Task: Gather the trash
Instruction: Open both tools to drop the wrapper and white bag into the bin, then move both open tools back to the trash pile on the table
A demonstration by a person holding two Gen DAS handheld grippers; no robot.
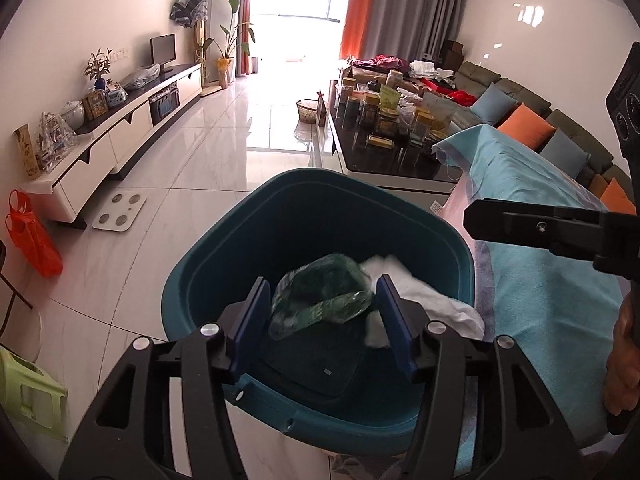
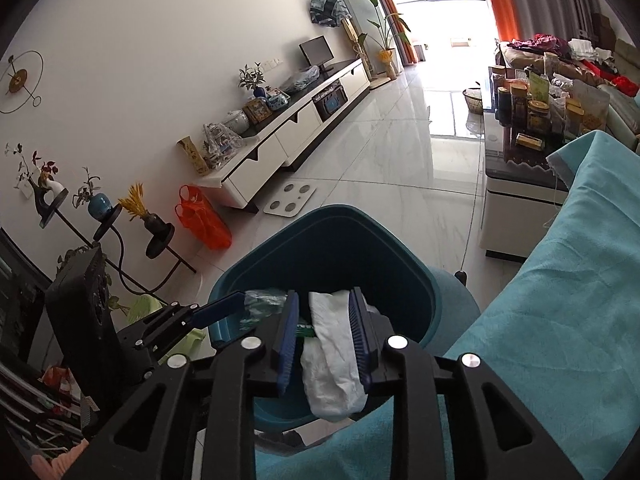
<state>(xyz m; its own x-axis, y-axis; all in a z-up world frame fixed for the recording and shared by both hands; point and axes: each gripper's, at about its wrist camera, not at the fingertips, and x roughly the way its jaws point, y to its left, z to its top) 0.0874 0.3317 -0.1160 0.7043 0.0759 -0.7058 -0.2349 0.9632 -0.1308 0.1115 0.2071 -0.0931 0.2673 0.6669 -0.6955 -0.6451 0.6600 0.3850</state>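
No readable brand or writing anywhere — jar labels on the coffee table (image 1: pixel 360 168) and the small pale tag inside the bin are too small/blurred to make out.

Left gripper (image 1: pixel 324 312): jaws approx half open, blue pads either side of a crumpled clear-green plastic wrapper (image 1: pixel 320 300). Left pad looks to touch the wrapper; right pad touches or sits just beside it — can't tell if it's truly clamped. Wrapper sits over the mouth of the teal trash bin (image 1: pixel 224 240).

Right gripper (image 2: pixel 324 336): jaws fairly narrow, with a crumpled white tissue (image 2: pixel 334 360) between them; tissue lies against the right pad and hangs below the fingers, over the bin (image 2: pixel 400 264) opening. Gap shows on the left-pad side, so firm grip not certain. In the right wrist view the left gripper (image 2: pixel 264 304) comes in from the left w/ the wrapper (image 2: pixel 266 300) at its tip, just beside the tissue.

Counts: 2 grippers, 1 bin, 1 wrapper, 1 tissue. Bin stands on the tile floor, touching or just beside a turquoise cloth (image 1: pixel 540 280) covering the surface to the right. Also 1 white bathroom scale (image 1: pixel 119 212) and 1 orange plastic bag (image 1: pixel 32 236) on the floor near the TV cabinet (image 1: pixel 120 140).
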